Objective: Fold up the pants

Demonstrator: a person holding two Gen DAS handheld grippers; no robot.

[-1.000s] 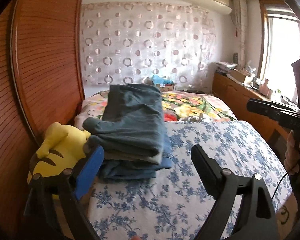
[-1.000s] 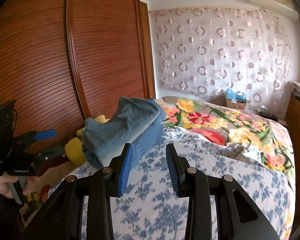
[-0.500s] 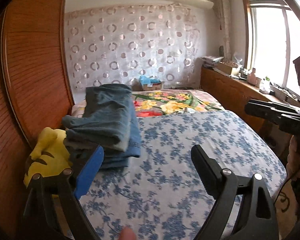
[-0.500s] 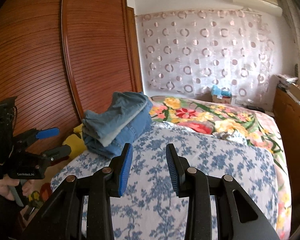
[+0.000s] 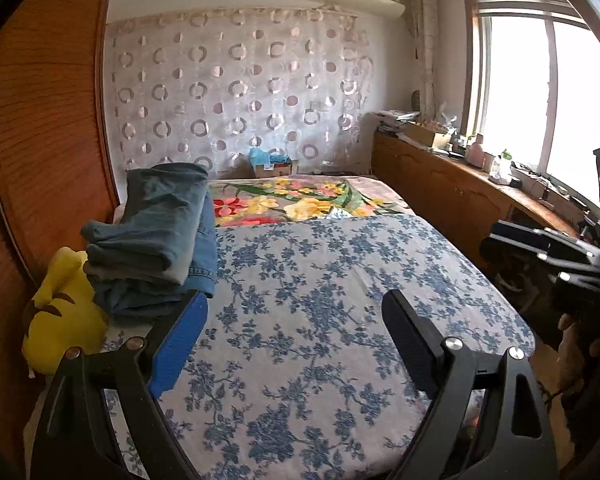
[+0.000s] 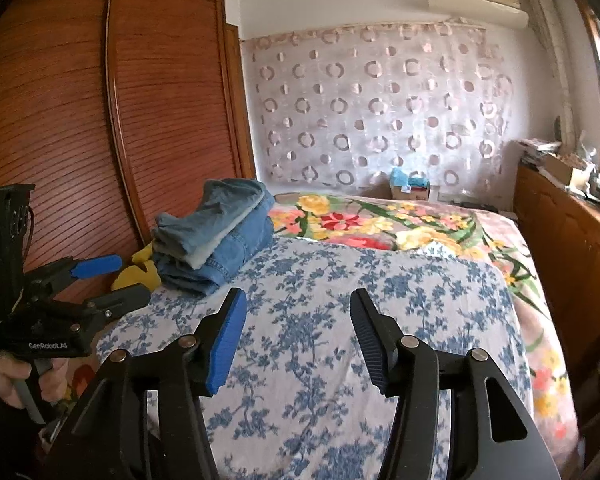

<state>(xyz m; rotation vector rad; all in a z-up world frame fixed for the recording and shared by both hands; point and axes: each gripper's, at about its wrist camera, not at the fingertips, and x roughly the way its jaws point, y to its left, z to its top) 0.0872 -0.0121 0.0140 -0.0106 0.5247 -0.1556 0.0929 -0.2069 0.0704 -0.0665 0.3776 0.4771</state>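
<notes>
Over on the left, one stack of folded pants (image 5: 156,240) sits on the bed (image 5: 320,320) against one yellow plush toy (image 5: 62,320), and both grippers have pulled well back from it in the last second, so the folding looks done. The left gripper (image 5: 296,344) hangs wide open and empty, and the right gripper (image 6: 298,336), narrower a moment ago, now gapes empty too over the blue-flowered sheet.

Ahead of both grippers the blue-flowered bedspread (image 5: 340,280) lies flat and bare. To the left, the stack of folded jeans (image 5: 156,236) and a yellow plush toy (image 5: 60,320) crowd the wooden wardrobe (image 6: 100,120). A wooden sideboard (image 5: 460,196) bounds the right side.
</notes>
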